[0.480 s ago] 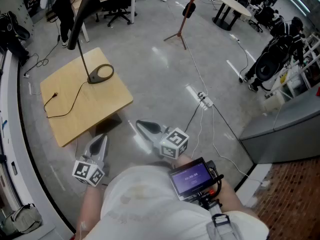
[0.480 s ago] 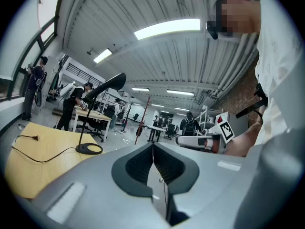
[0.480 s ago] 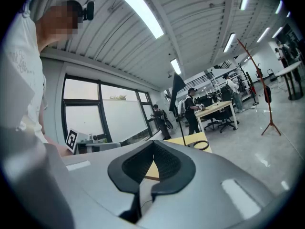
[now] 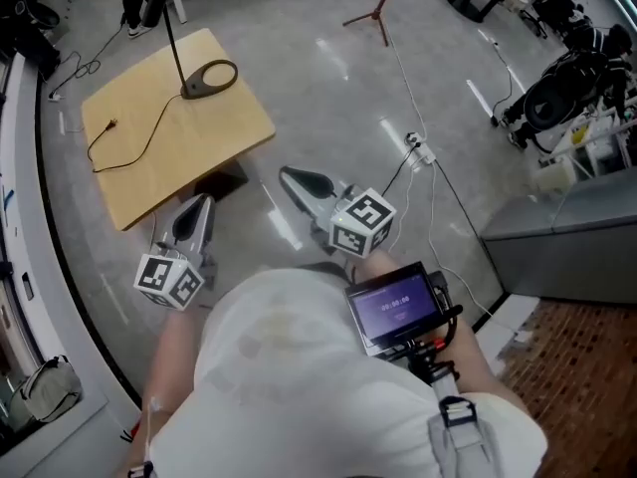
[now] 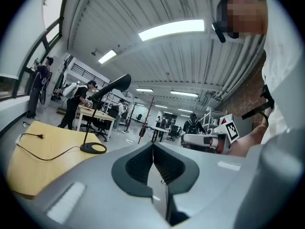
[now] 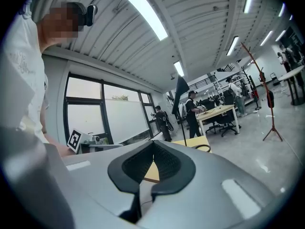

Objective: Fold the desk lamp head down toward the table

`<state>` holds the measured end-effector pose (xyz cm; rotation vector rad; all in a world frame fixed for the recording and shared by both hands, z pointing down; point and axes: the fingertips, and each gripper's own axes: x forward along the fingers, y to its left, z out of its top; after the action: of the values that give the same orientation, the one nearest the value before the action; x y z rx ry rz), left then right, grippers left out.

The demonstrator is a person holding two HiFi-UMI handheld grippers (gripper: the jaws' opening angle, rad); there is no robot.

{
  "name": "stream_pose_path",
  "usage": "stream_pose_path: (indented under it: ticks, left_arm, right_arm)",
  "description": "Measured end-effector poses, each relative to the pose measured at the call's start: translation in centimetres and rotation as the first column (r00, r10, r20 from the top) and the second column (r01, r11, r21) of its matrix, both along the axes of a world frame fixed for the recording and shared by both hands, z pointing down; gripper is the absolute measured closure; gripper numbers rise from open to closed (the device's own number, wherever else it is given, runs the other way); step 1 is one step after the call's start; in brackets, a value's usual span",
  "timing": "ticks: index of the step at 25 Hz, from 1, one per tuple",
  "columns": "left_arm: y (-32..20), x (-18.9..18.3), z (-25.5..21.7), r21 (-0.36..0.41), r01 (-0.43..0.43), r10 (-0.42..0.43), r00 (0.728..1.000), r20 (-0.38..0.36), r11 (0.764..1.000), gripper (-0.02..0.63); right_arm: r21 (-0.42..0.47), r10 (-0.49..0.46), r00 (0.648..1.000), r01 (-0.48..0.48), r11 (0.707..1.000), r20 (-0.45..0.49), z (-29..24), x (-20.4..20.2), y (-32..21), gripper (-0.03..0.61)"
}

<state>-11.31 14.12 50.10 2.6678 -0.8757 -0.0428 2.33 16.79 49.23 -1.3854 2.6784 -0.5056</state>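
Note:
The black desk lamp stands upright on a small wooden table [image 4: 139, 167]. Its round base [image 4: 209, 76] sits near the table's far side, and its thin stem [image 4: 171, 28] runs out of the top of the head view. From the left gripper view the long lamp head [image 5: 112, 86] slants high above the base [image 5: 93, 148]. The right gripper view shows the head [image 6: 180, 92] too. My left gripper [image 4: 199, 202] is shut and holds nothing, just off the table's near edge. Further right over the floor, my right gripper [image 4: 289, 175] is also shut and holds nothing. Both are well short of the lamp.
The lamp's cable and plug [image 4: 109, 125] lie on the tabletop. A tripod stand [image 4: 378, 13] and a power strip with cords [image 4: 418, 150] are on the concrete floor to the right. A grey cabinet [image 4: 567, 237] stands at far right. People and desks [image 5: 78, 106] are beyond the table.
The table and lamp have slid up in the head view, so the lamp head is now cut off at the top. Both grippers stay shut, near the table's front.

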Motion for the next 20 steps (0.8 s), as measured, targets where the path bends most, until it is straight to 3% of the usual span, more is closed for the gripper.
stream_pose_path:
  ticks: [20]
  left_arm:
    - [1.7, -0.8, -0.9, 0.024, -0.039, 0.04, 0.999, -0.022, 0.999, 0.612]
  right_arm:
    - [-0.002, 0.033, 0.999, -0.033, 0.999, 0.0, -0.8, -0.6, 0.7, 0.566]
